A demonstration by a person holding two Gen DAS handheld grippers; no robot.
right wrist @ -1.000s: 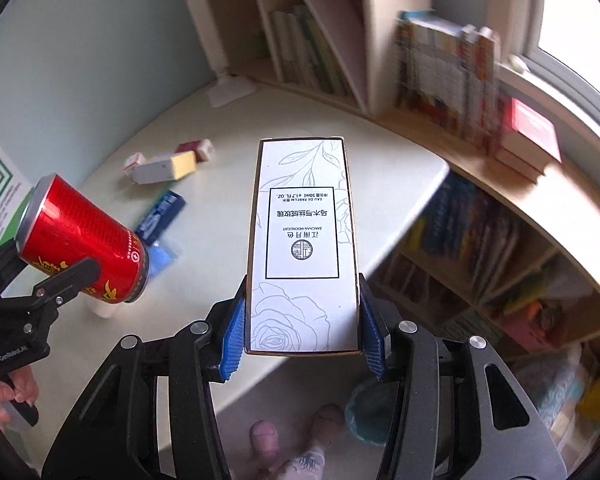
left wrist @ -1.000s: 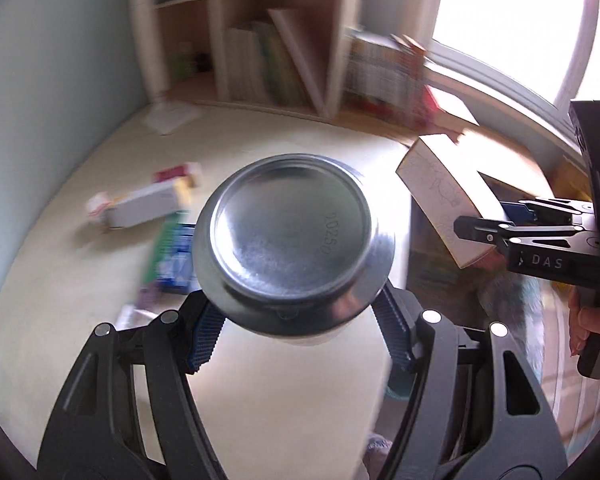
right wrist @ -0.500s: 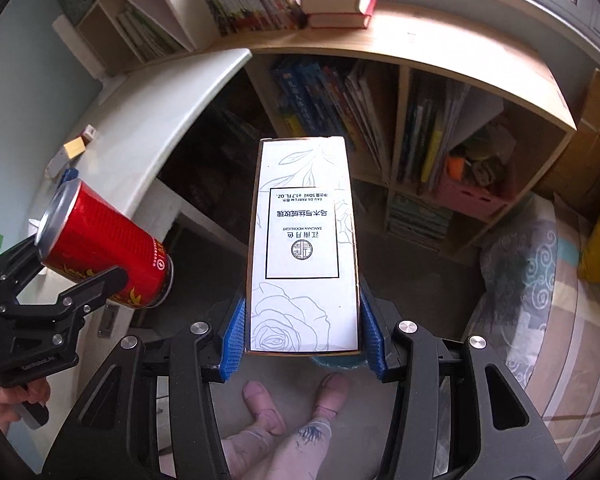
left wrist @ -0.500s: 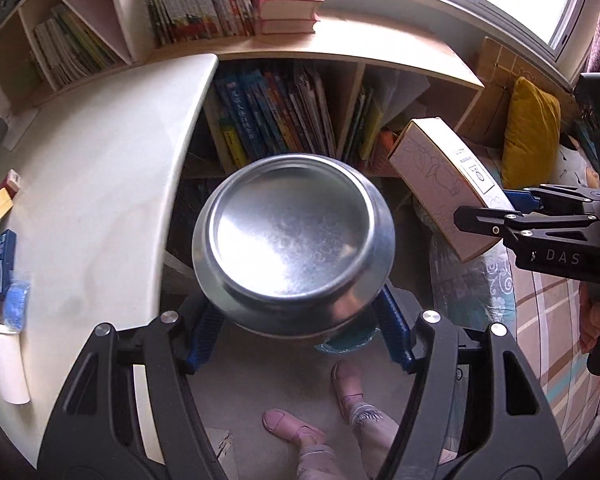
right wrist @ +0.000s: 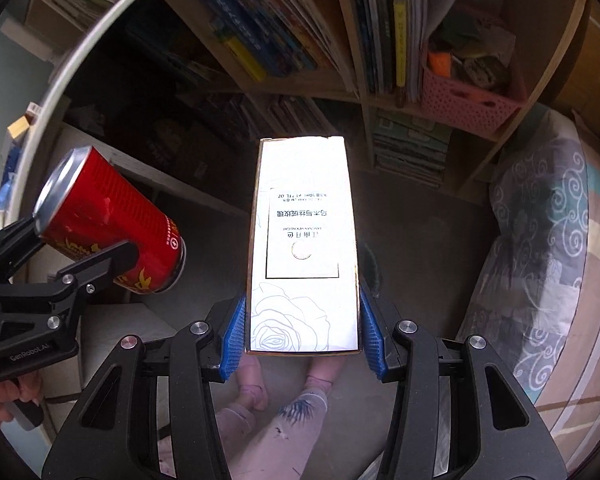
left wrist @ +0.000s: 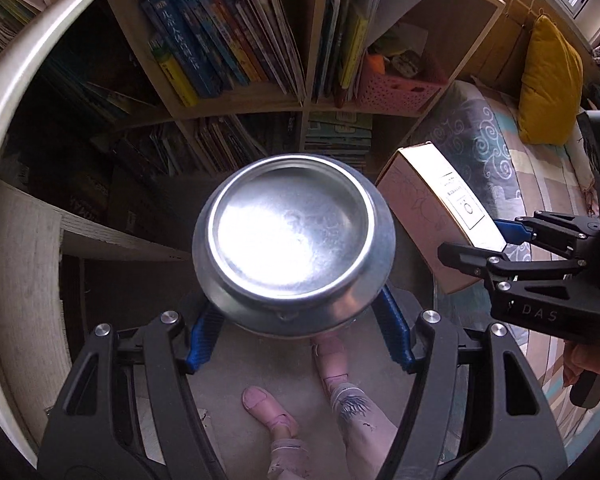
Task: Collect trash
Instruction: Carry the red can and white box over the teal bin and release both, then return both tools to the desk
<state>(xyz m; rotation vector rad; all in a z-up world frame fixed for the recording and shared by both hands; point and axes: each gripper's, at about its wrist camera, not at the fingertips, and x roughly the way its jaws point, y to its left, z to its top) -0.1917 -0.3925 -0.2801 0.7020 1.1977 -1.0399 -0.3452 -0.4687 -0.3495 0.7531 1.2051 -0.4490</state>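
My left gripper [left wrist: 300, 332] is shut on a red drink can, whose silver bottom [left wrist: 292, 236] fills the middle of the left wrist view. In the right wrist view the same can [right wrist: 112, 224] hangs tilted at the left in the left gripper [right wrist: 66, 248]. My right gripper [right wrist: 304, 336] is shut on a tall white carton with a rose drawing [right wrist: 304, 240], blue pads pressing on both sides. From the left wrist view the carton [left wrist: 432, 216] and right gripper [left wrist: 476, 240] show at the right. Both grippers point steeply down at the floor.
A low bookshelf [left wrist: 236, 60] packed with books stands ahead, with a pink basket [left wrist: 396, 88] in one cubby. The white desk edge [left wrist: 20, 80] curves along the left. A bed with a swirl-patterned cover [right wrist: 540, 240] lies right. The person's feet [left wrist: 272, 408] stand below. A dark curved rim [right wrist: 374, 272] peeks from behind the carton.
Both grippers swung off the desk top and dropped toward the floor before the low bookshelf, tipping further downward. The can and the carton stay gripped as before.
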